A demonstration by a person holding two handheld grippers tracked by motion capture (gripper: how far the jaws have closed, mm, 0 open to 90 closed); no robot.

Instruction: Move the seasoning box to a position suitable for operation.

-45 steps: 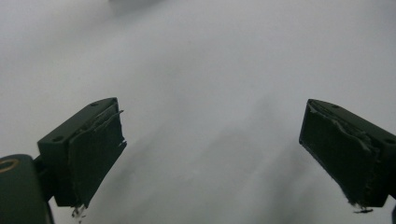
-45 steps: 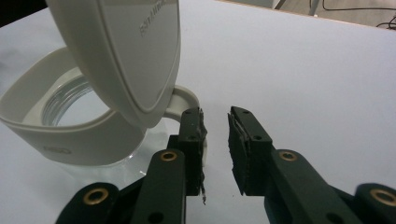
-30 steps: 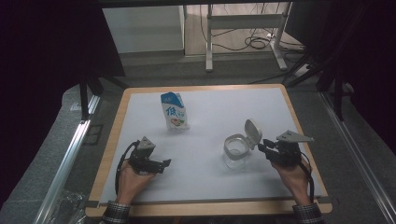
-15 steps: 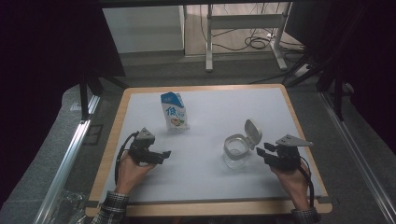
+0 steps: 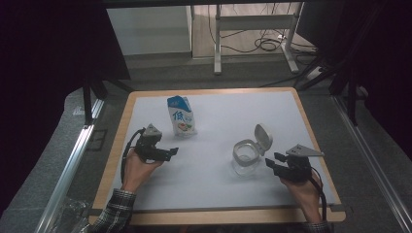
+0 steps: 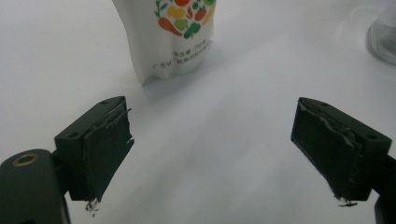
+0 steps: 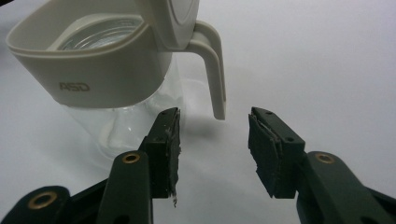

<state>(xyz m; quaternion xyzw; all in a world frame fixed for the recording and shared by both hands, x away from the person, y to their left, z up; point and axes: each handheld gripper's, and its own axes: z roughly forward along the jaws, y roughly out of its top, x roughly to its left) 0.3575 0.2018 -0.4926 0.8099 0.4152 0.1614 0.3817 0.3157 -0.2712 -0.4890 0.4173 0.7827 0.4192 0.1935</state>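
One carton (image 5: 182, 115) and one glass jug (image 5: 246, 154) with its lid flipped up stand on the worktop (image 5: 214, 170). The left hand-held gripper (image 5: 167, 152), jaws spread wide and empty, sits just short of the carton. The right hand-held gripper (image 5: 273, 163), jaws parted and empty, faces the jug's handle (image 7: 212, 70) close ahead.

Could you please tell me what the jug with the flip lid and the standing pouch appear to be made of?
The jug looks like clear glass or clear plastic below, since the table shows through it, with a matte beige plastic collar, handle and lid bearing moulded lettering. The pouch seems a flexible printed plastic film, slightly glossy, with creases near its base; coated paper is possible.
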